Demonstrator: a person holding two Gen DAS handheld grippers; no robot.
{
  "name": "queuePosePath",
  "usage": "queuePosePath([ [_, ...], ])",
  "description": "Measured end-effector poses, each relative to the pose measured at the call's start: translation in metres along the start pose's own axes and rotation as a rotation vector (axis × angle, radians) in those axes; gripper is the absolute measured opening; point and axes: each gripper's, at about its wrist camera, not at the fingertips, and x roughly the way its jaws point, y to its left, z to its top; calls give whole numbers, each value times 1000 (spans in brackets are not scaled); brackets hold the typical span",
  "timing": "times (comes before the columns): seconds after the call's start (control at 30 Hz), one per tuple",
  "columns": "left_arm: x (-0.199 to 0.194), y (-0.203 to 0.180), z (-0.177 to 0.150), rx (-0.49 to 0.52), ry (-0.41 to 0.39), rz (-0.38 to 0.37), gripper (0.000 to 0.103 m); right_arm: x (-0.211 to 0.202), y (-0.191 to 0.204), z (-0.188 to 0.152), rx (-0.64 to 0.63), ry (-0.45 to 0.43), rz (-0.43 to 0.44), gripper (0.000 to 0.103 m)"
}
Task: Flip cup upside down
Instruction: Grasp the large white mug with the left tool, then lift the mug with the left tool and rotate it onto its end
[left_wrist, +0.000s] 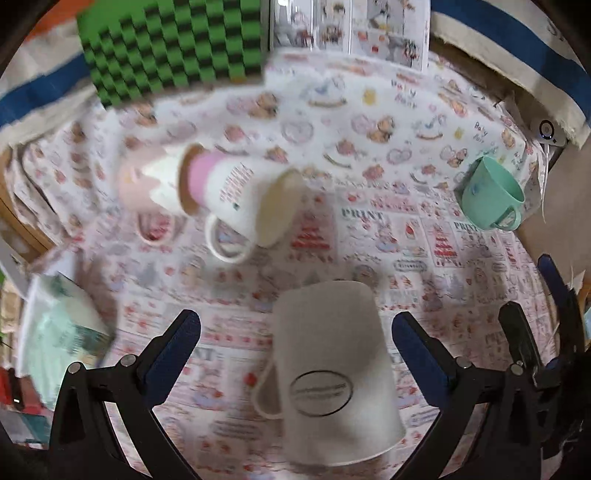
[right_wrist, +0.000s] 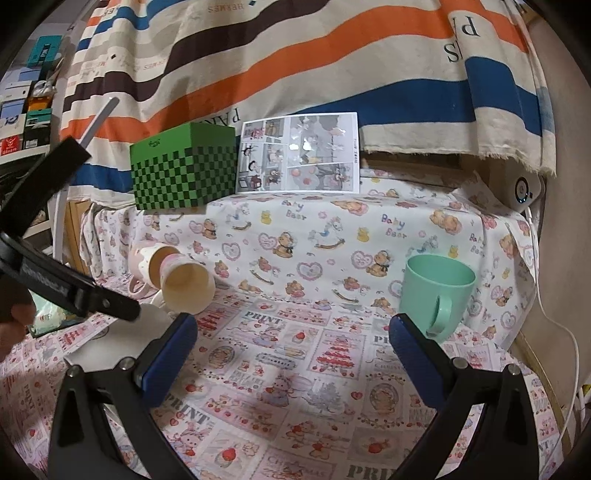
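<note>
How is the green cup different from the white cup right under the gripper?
The green cup stands upright with its mouth open to the top; the white cup is upside down, mouth on the cloth. The green cup is mint green and, as far as shown, plain; the white cup has an oval label on its side. The green cup sits alone near the table's far edge; the white cup sits between the open fingers of the left gripper, untouched. Both have a handle.

Home setting: table under baby-bear print cloth (right_wrist: 314, 236), striped fabric backdrop (right_wrist: 295, 55), stacked storage boxes (right_wrist: 26, 92).
</note>
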Motion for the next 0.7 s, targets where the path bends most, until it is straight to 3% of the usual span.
queuePosePath([
  [0.1,18,0,0,-24,71,-88,103,2,-2,0,8,11,4,103],
  [0.2,35,1,-4,-58,141,-140,94,7,-5,0,24,34,6,103],
  [0.37,51,4,-6,-100,198,-180,82,12,-14,0,72,62,2,103],
  [0.5,47,6,-7,-116,178,-215,80,17,-23,0,114,93,1,103],
  [0.7,11,7,-4,-79,39,-157,77,22,-32,-2,163,120,-2,103],
])
